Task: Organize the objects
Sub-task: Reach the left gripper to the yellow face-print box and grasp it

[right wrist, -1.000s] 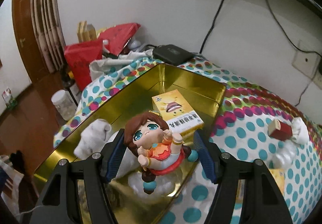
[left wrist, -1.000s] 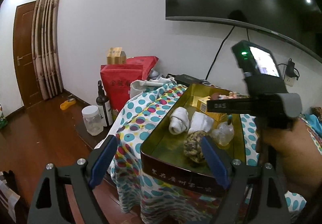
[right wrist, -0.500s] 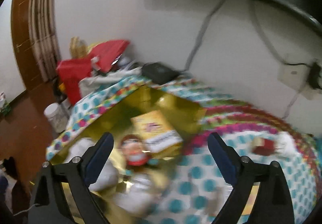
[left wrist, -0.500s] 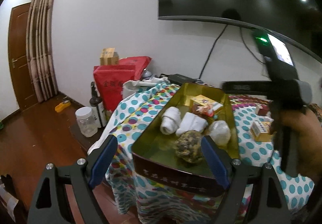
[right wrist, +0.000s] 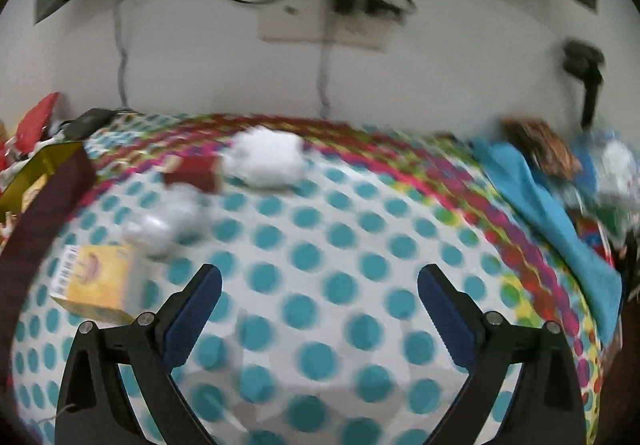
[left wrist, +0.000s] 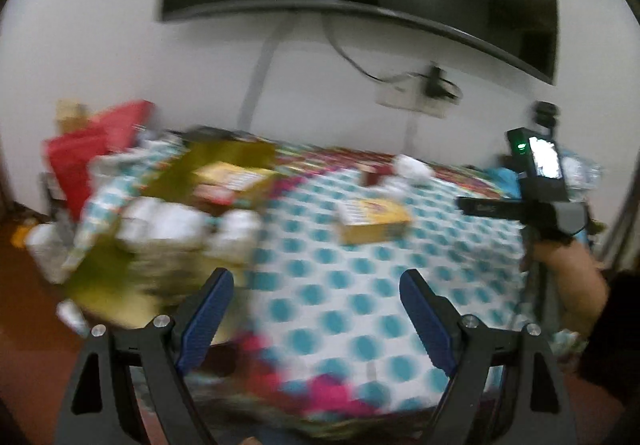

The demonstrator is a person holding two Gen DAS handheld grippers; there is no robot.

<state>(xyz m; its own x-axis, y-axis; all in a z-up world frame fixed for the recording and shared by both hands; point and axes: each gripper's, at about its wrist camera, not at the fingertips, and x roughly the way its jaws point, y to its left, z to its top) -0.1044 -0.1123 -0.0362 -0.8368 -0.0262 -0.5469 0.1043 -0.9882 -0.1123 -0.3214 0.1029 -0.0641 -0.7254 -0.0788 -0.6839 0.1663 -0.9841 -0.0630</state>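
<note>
The gold tin [left wrist: 228, 155] stands blurred at the left of the left wrist view, with a yellow box [left wrist: 232, 175] and white bundles [left wrist: 164, 219] in it. My left gripper [left wrist: 316, 309] is open and empty above the dotted cloth [left wrist: 360, 305]. My right gripper [right wrist: 320, 285] hovers over the cloth [right wrist: 360, 265]; its jaws are opening, with nothing between them. Left of it lie a yellow box [right wrist: 96, 285], a white wad [right wrist: 168, 221], a small red box [right wrist: 192, 171] and another white wad [right wrist: 268, 159]. The tin's corner [right wrist: 52, 173] shows at the far left.
A blue cloth [right wrist: 552, 213] and a heap of packets [right wrist: 604, 173] crowd the right side. A black box [right wrist: 86, 121] and red bags [left wrist: 100, 141] stand by the wall behind the tin. A hand [left wrist: 568, 277] grips the other handle at right. Cables hang from wall sockets [right wrist: 320, 25].
The right gripper let go of the doll in the tin, spread its jaws and swung right over the cloth. The left gripper also swung right, away from the tin, still open.
</note>
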